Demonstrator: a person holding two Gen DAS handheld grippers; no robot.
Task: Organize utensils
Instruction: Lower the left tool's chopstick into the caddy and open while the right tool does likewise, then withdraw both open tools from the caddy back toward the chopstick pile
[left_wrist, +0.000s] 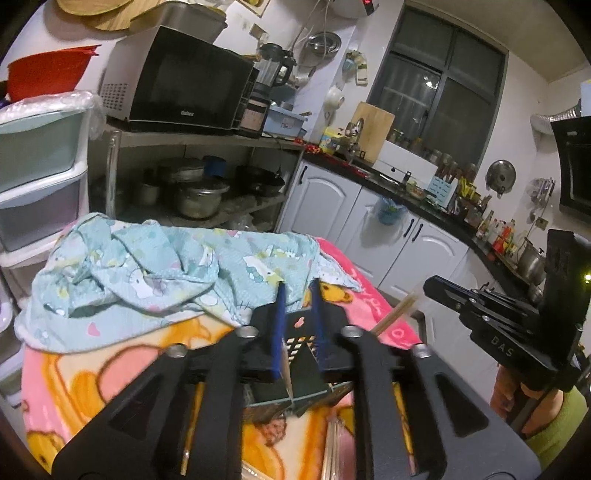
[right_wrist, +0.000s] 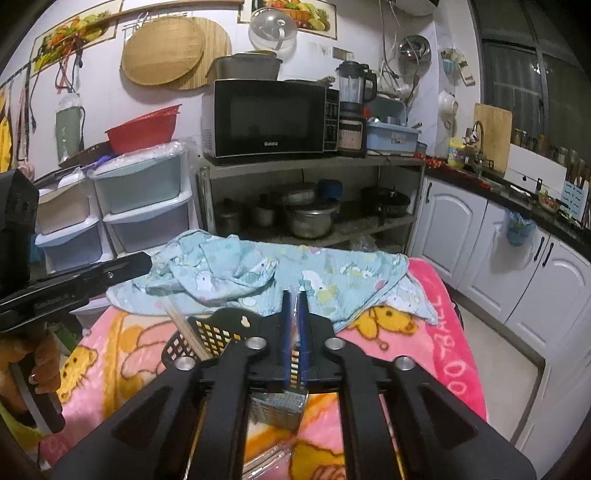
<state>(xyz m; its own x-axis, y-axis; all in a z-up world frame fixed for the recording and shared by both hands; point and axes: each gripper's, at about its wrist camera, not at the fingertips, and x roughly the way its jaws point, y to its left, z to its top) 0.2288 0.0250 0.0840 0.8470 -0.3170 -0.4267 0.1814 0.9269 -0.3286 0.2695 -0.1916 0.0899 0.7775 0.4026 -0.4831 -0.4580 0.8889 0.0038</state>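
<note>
A black perforated utensil holder (right_wrist: 216, 332) stands on the cartoon blanket (right_wrist: 424, 332) with wooden chopsticks (right_wrist: 184, 328) leaning in it; it also shows in the left wrist view (left_wrist: 299, 343). My left gripper (left_wrist: 297, 295) has blue pads a small gap apart, with a thin wooden chopstick (left_wrist: 287, 376) against the left pad. My right gripper (right_wrist: 294, 295) has its blue pads almost together, nothing seen between them. A metal grater (right_wrist: 280, 408) lies just below the right gripper. More chopsticks (left_wrist: 332, 443) lie on the blanket under the left gripper.
A crumpled light-blue cloth (right_wrist: 266, 273) lies across the far side of the table. Behind stand a metal shelf with pots (right_wrist: 310, 218), a microwave (right_wrist: 269, 118) and plastic drawers (right_wrist: 144, 206). White cabinets (right_wrist: 480, 251) run along the right.
</note>
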